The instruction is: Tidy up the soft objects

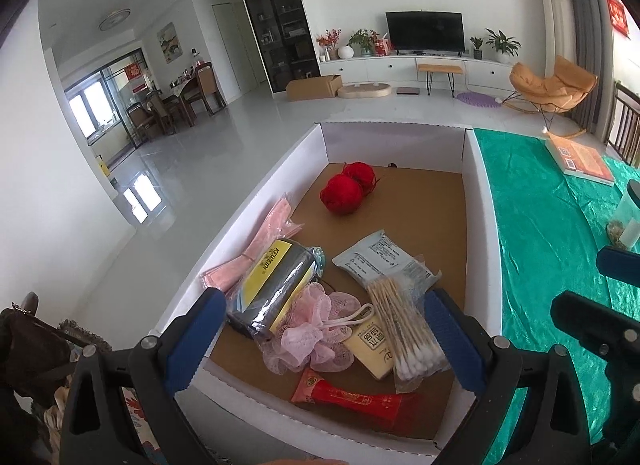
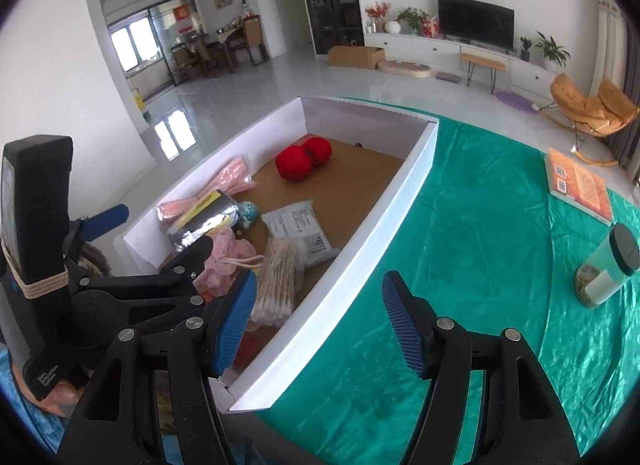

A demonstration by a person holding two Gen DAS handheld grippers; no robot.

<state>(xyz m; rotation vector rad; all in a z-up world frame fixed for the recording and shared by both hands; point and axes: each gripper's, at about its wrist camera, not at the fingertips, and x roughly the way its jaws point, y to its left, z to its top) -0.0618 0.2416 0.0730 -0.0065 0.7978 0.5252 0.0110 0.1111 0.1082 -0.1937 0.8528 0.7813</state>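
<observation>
On my left I have the left gripper [image 1: 322,339] over the near end of the white box [image 1: 476,201], its blue fingers [image 1: 196,339] spread wide with nothing pinched between them. Below them in the box, from left to right, I see the pink packets [image 1: 260,249] against the left wall, the grey roll with a yellow label [image 1: 272,289], the pink mesh puff [image 1: 312,333] with its cord loop, the cotton swab bag [image 1: 404,329] lying over a yellow packet [image 1: 370,349], and a red sachet [image 1: 352,399] nearest me. Two red yarn balls [image 1: 350,187] sit touching each other near the far wall. To the right, the right gripper [image 2: 320,323] hangs over the box's right wall and the green cloth on the desk [image 2: 480,225], fingers apart and empty. Farther right are an orange book [image 2: 580,185] and a tilted jar [image 2: 608,265].
</observation>
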